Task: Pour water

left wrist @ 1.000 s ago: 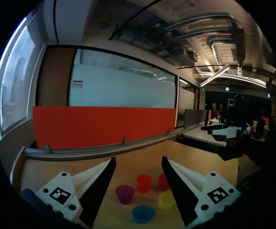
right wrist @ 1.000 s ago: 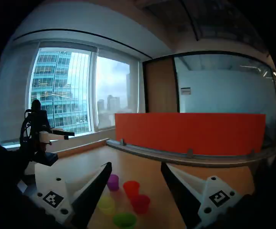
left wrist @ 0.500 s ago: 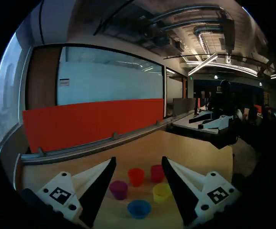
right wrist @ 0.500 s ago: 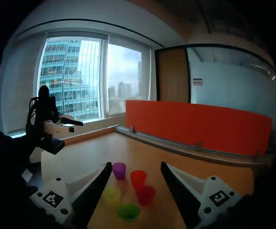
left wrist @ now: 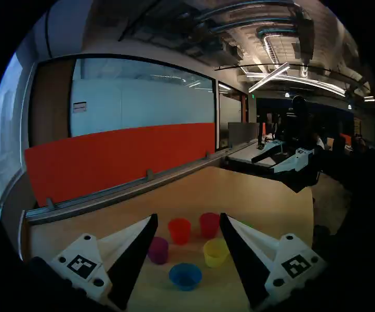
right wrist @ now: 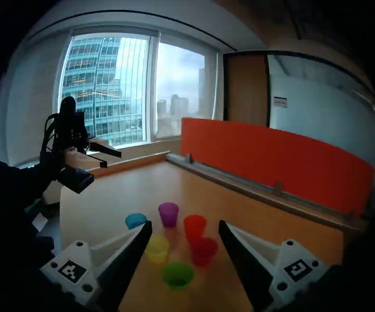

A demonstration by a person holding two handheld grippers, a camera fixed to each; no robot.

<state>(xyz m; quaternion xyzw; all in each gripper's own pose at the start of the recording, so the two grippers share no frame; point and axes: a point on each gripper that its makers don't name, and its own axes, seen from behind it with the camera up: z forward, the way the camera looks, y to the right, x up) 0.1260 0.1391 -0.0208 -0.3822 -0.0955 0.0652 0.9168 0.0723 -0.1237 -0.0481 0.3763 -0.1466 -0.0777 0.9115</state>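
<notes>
left gripper (left wrist: 188,216) spread, blue cup (left wrist: 186,275), table (left wrist: 250,192)

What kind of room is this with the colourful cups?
Probably an office, high up in a city: a long wooden desk with an orange divider, a big window facing tall towers, and more desks under strip lights.

Right gripper view: daylight through window (right wrist: 109,88), bright, slightly blown out; surface (right wrist: 125,192) evenly lit, soft shadows. Left gripper view: dimmer, ceiling light strips (left wrist: 269,77) glaring, far office dark. Both: strong fisheye bending at edges, rims murky; centre sharp.
</notes>
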